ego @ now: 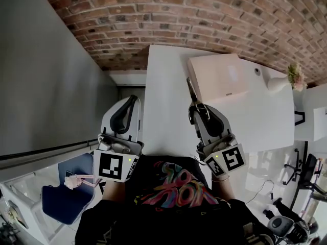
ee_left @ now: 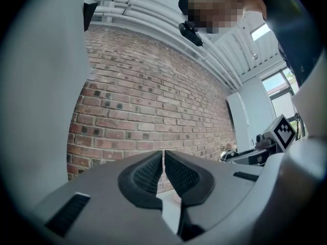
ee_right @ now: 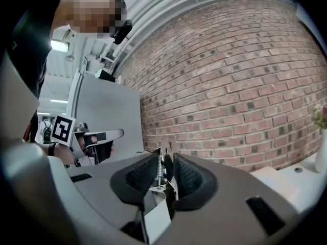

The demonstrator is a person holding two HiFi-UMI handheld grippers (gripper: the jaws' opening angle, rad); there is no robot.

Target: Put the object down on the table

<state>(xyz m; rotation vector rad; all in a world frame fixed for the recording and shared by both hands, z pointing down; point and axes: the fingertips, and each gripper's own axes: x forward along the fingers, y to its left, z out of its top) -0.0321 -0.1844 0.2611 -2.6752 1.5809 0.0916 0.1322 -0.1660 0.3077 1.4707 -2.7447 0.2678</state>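
**Progress.** The task is not yet done. The right gripper (ego: 197, 109) is clenched on a slim metal tool (ego: 191, 92) with a coil spring. In the right gripper view the tool (ee_right: 158, 173) sits pinched between the two pads. The tool is held above the white table (ego: 163, 116), its tip pointing to the far side. Whether it touches the surface cannot be established. Lowering and release remain outstanding.

**Left gripper.** The left gripper (ego: 133, 102) is off the table's left edge. Its jaws are together with nothing between them.

**Containers.**
- A white box (ego: 219, 78) lies at the far right of the table with its lid closed, so its contents are not visible.
- A white vase (ego: 278, 83) beyond the box holds a small bunch of flowers (ego: 295, 75).
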